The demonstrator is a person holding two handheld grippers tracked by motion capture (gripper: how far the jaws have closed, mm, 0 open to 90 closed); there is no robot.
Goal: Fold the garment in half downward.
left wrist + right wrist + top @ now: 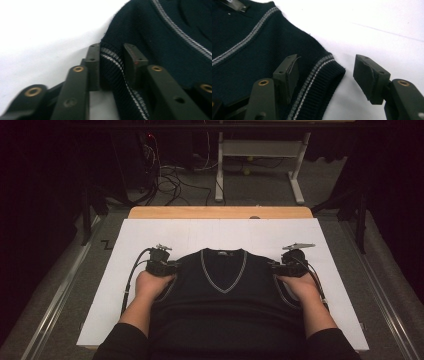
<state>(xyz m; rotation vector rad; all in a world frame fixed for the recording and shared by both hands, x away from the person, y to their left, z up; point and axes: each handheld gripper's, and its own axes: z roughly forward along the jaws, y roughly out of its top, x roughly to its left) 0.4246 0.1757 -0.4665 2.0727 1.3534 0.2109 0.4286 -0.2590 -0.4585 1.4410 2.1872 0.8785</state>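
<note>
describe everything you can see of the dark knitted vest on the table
The vest is a dark, sleeveless V-neck knit with grey striped trim along the neck and ribbed armholes. It lies flat, front up, on the white table cover, collar away from the person. The left gripper has its jaws closed on one ribbed shoulder edge; the right gripper is open, straddling the other shoulder edge.

I see a dark knit vest (222, 295) lying flat, front up, on the white tabletop (150, 235), its V-neck pointing toward me and edged with a grey stripe. The ribbed armholes carry the same stripe. Its shoulders lie toward the far edge, spread wide, and its body runs back to the near edge between my arms.
</note>
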